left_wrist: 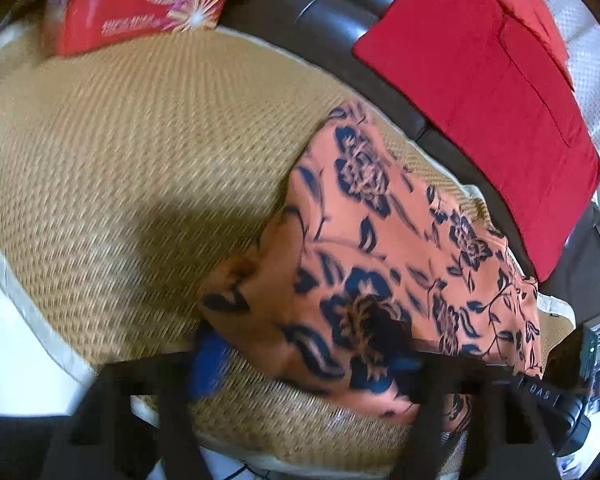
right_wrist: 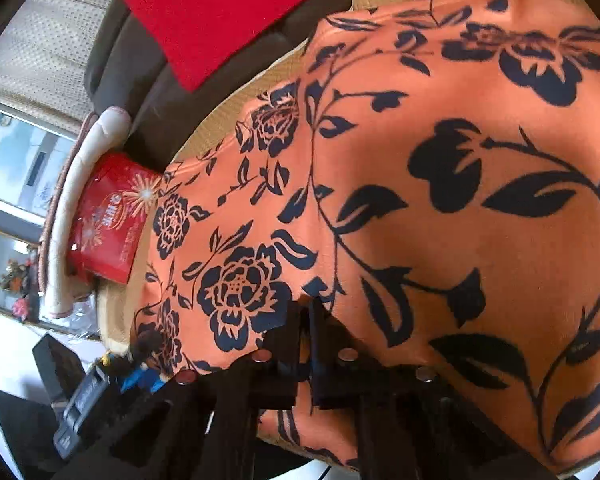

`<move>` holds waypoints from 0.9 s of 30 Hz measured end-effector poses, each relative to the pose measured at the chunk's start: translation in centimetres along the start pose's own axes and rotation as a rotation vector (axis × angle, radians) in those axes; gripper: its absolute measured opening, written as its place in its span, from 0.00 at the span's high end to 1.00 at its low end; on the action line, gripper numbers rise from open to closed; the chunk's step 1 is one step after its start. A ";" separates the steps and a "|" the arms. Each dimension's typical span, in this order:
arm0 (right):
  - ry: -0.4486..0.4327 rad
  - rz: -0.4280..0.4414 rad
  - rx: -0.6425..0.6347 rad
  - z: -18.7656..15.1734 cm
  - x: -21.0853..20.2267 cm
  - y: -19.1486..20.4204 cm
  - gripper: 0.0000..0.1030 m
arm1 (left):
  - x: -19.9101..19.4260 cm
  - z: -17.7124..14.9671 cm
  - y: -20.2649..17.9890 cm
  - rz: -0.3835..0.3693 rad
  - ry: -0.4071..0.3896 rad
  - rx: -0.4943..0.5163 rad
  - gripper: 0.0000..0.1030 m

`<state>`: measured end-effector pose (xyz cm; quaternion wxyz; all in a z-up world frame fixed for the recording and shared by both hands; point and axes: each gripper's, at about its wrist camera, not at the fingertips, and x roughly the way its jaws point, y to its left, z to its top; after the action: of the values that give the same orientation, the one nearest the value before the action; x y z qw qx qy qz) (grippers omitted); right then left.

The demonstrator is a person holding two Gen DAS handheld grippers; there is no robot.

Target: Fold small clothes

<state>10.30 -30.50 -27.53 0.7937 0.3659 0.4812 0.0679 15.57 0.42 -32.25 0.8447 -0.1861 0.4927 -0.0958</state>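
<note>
Across the left wrist view, going from the left: a big stretch of bare woven mat point(left_wrist: 140, 152) fills the upper left and centre, its pale cloth border curving down the left edge. At the top left of the frame a red snack bag point(left_wrist: 140, 0) sits on the mat's far side. Lower centre, the left gripper point(left_wrist: 300, 364) shows its 2 fingers spread wide apart, the blue-tipped one point(left_wrist: 206, 364) over bare mat, the other under a draped corner of the orange floral garment point(left_wrist: 380, 240). I cannot tell whether that finger touches the cloth. The garment runs diagonally from centre toward the lower right, its upper edge lying along the mat's rim. Beyond that rim, a dark sofa cushion point(left_wrist: 332, 16) carries a red folded cloth point(left_wrist: 480, 92) at the upper right, well apart from the garment.

Now the right wrist view, left side first: the snack bag point(right_wrist: 112, 220) stands against a cream cushion point(right_wrist: 80, 184), with the garment's edge just beside it. Bottom centre, the right gripper point(right_wrist: 306, 320) has its fingers pressed together, pinching the edge of the garment point(right_wrist: 440, 208), which spreads over the whole right half. The red cloth point(right_wrist: 220, 12) lies at the top.
</note>
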 end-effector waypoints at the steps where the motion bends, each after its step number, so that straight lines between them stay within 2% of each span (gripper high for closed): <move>1: 0.011 0.018 0.014 0.1 0.1 -0.5 0.99 | 0.0 0.4 -0.4 0.018 -0.009 0.013 0.73; 2: 0.022 0.043 0.026 0.2 0.1 -0.9 1.00 | -0.1 0.6 -0.5 0.011 -0.016 0.010 0.79; 5: 0.044 0.060 0.005 0.3 0.0 -1.1 1.00 | -1.0 1.1 -2.0 -0.004 -0.051 0.029 0.83; 8: 0.062 0.099 0.014 0.4 -0.6 -1.0 0.99 | -3.9 1.4 -5.3 -0.021 -0.135 0.151 0.84; 9: 0.066 0.131 0.037 0.4 -1.0 -1.1 0.92 | -4.8 1.5 -6.8 -0.032 -0.164 0.203 0.84; 10: 0.050 0.168 0.054 0.8 -2.1 -1.3 0.92 | -6.1 1.4 -9.0 -0.043 -0.195 0.279 0.84; 12: -0.043 0.203 0.042 1.7 -5.2 -1.7 0.92 | -7.9 1.1 -12.2 -0.051 -0.228 0.386 0.84; 15: -0.151 0.291 0.045 3.1 -9.9 -3.1 0.92 | -9.8 -0.8 -18.5 -0.093 -0.264 0.577 0.84; 16: -0.166 0.317 0.057 3.5 -10.9 -3.9 0.92 | -10.0 -2.0 -21.3 -0.114 -0.266 0.661 0.84; 18: -0.223 0.348 0.125 4.1 -13.5 -6.6 0.90 | -9.6 -4.0 -25.1 -0.142 -0.251 0.762 0.84; 22: -0.302 0.397 0.260 4.4 -16.7 -11.7 0.87 | -5.7 -8.8 -31.9 -0.229 -0.145 0.918 0.84; 23: -0.319 0.413 0.292 4.3 -17.4 -13.1 0.80 | -3.9 -10.2 -33.1 -0.240 -0.104 0.950 0.84; 25: -0.329 0.419 0.338 4.2 -18.0 -14.8 0.54 | -1.1 -11.7 -33.9 -0.250 0.007 0.965 0.82; 26: -0.332 0.417 0.359 4.2 -18.4 -15.6 0.24 | -0.2 -12.0 -33.6 -0.259 0.068 0.948 0.79; 27: -0.340 0.413 0.375 4.1 -18.7 -16.2 0.20 | -0.1 -11.9 -32.9 -0.286 0.093 0.925 0.79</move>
<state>-0.18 -52.92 -23.57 0.7508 0.6018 0.2614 0.0756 5.93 -32.20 -24.00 0.7943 0.1474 0.4050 -0.4282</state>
